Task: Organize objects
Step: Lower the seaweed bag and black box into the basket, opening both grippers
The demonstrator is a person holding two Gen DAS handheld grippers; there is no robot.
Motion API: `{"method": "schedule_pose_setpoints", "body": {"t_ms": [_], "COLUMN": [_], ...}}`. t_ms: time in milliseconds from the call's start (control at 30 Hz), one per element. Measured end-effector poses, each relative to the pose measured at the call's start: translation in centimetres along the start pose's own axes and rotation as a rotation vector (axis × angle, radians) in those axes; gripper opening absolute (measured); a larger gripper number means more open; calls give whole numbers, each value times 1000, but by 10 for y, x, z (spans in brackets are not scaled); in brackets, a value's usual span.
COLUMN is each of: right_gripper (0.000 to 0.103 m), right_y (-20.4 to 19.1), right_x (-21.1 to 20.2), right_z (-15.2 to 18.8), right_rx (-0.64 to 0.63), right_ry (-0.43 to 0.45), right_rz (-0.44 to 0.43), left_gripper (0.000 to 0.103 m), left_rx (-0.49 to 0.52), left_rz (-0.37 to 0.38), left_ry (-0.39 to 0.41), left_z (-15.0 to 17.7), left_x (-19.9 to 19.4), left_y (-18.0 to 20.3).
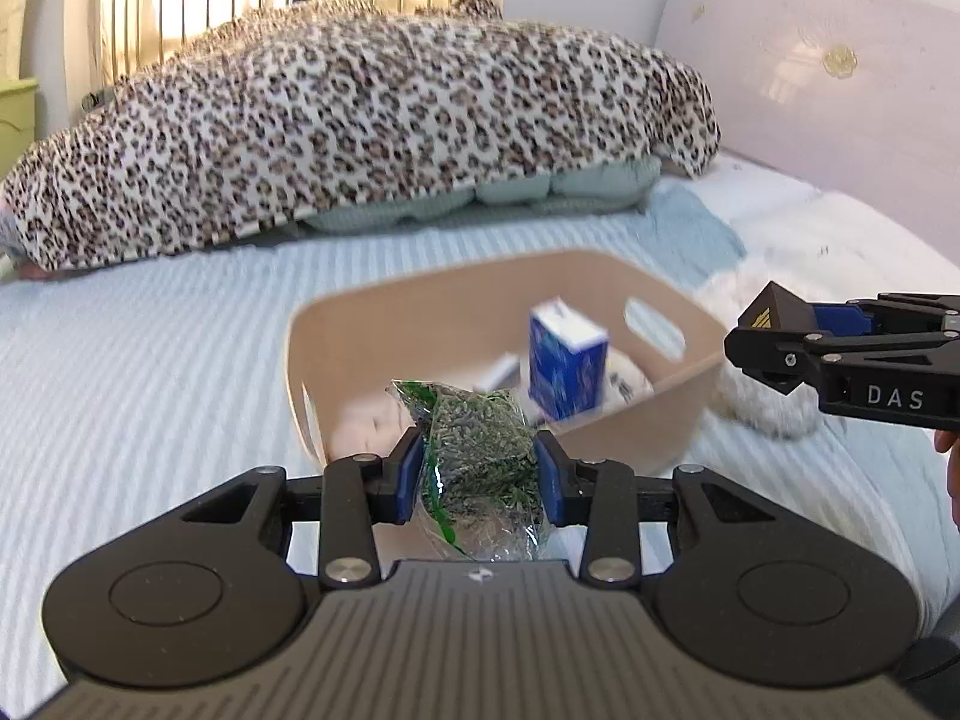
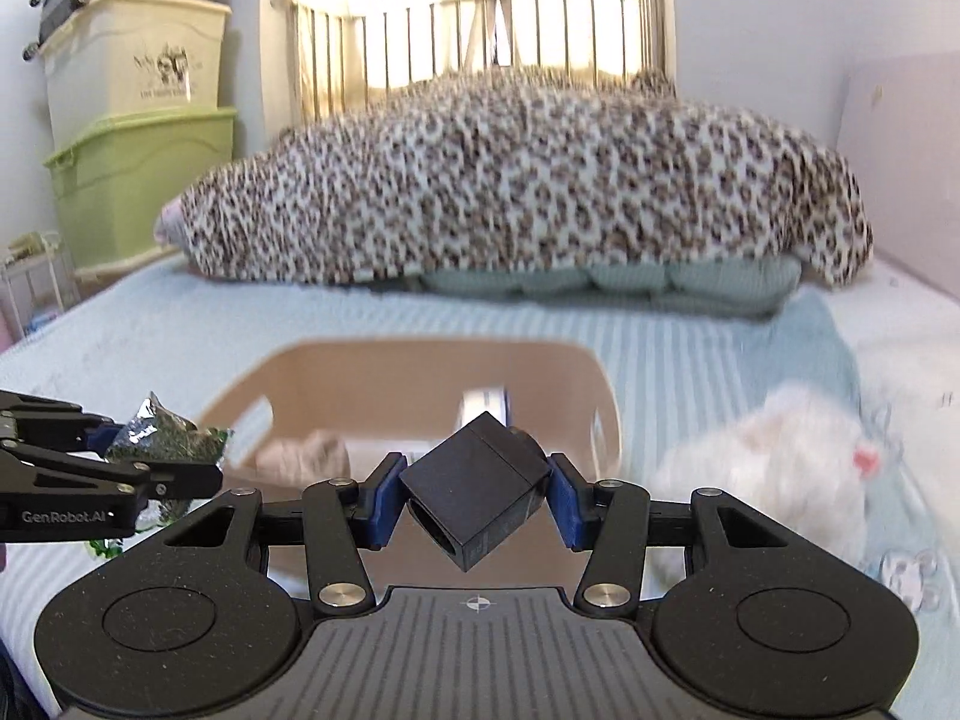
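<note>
A beige bin (image 1: 660, 387) (image 2: 420, 366) stands on the bed and holds a blue carton (image 1: 567, 357), a pale soft item (image 1: 363, 426) and other small things. My left gripper (image 1: 477, 471) (image 2: 174, 462) is shut on a green foil snack bag (image 1: 480, 450) (image 2: 168, 438) just in front of the bin's near rim. My right gripper (image 2: 474, 489) (image 1: 765, 339) is shut on a small black box (image 2: 477, 483) (image 1: 771, 312) and holds it above the bin's right front corner.
A white plush toy (image 2: 774, 468) (image 1: 762, 408) lies right of the bin. A leopard-print blanket (image 1: 360, 126) over pillows fills the far side of the bed. Stacked storage boxes (image 2: 138, 120) stand at the far left; a pink headboard (image 1: 810, 78) is on the right.
</note>
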State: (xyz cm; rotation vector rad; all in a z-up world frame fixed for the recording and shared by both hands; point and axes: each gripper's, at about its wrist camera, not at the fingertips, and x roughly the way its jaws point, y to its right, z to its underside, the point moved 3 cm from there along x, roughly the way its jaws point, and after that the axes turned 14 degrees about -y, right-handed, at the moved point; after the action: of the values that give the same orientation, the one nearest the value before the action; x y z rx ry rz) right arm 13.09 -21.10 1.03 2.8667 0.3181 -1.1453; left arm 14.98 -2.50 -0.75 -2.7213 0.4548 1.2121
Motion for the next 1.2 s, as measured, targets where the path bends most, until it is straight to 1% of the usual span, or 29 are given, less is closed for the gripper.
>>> {"method": "schedule_pose_setpoints", "body": {"t_ms": [200,267,400,533,633,733,800,933,1067,1167,1200], "right_gripper": [47,47,47,47,47,47,47,47,47,47,47], "right_y": [-3,-2,1,0,-2,-2,-5,-11,-13,-15,-15], "right_x": [5,11,28,53,72,88,100,119,132,137,138], "right_z": [-38,-50,-66,-74,-74,-70,-67,-59,-53,-48,-47], "right_rx": [14,28,61,50,39,40,25,-42,-58,-57,-58], "right_ry": [62,72,66,26,-10,-50,-82,-139,-191,-220,-228], "right_rz": [25,29,31,61,82,86,95,134,139,134,132], "left_gripper": [41,41,41,41,41,41,41,41,41,41,43], "left_rx": [-2,2,-13,-26,-28,-85,-89,-90,-91,-83,-81], "left_rz": [-43,-61,-96,-131,-162,-122,-132,-147,-164,-144,-142], "left_ry": [49,53,36,-4,-44,-99,-125,-184,-247,-260,-260], "left_z": [-29,-38,-53,-65,-69,-71,-69,-58,-46,-42,-42], "left_x": [1,6,25,54,75,94,108,129,144,145,144], "left_y": [-8,-10,-18,-23,-24,-30,-30,-31,-34,-35,-34]}}
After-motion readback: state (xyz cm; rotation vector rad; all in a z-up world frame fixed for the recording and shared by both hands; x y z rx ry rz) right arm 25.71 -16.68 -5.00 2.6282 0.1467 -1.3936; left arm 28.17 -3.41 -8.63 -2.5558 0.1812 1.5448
